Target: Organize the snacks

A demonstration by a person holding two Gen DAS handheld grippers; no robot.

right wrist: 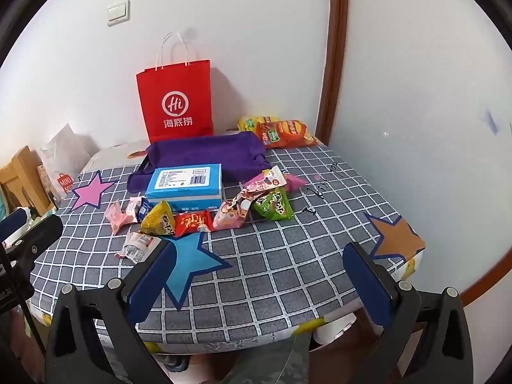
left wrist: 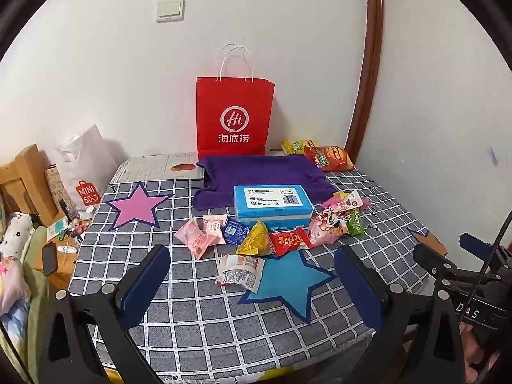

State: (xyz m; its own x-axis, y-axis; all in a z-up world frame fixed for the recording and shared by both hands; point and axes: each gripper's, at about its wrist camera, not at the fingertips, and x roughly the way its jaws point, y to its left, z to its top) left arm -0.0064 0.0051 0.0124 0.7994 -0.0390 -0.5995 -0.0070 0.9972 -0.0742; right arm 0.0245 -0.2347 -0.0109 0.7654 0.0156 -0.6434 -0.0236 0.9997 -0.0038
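Note:
Several small snack packets lie in a loose row on the checked tablecloth in front of a blue box (left wrist: 272,204) (right wrist: 185,185): pink packets (left wrist: 198,240) (right wrist: 120,216), a yellow triangular packet (left wrist: 256,240) (right wrist: 158,219), a red packet (left wrist: 288,240) (right wrist: 192,220), a green packet (right wrist: 275,208) and a white packet (left wrist: 240,270) (right wrist: 137,246). A red paper bag (left wrist: 235,118) (right wrist: 176,102) stands at the wall behind a purple cloth (left wrist: 262,172) (right wrist: 204,156). My left gripper (left wrist: 252,262) is open and empty, short of the snacks. My right gripper (right wrist: 259,259) is open and empty over the near table.
Larger chip bags (left wrist: 329,156) (right wrist: 284,134) lie at the back right corner. Paper stars are on the cloth: pink (left wrist: 137,208), blue (left wrist: 288,284) (right wrist: 188,262), orange (right wrist: 396,236). A cluttered wooden stand (left wrist: 57,249) is at the left. The wall is close on the right.

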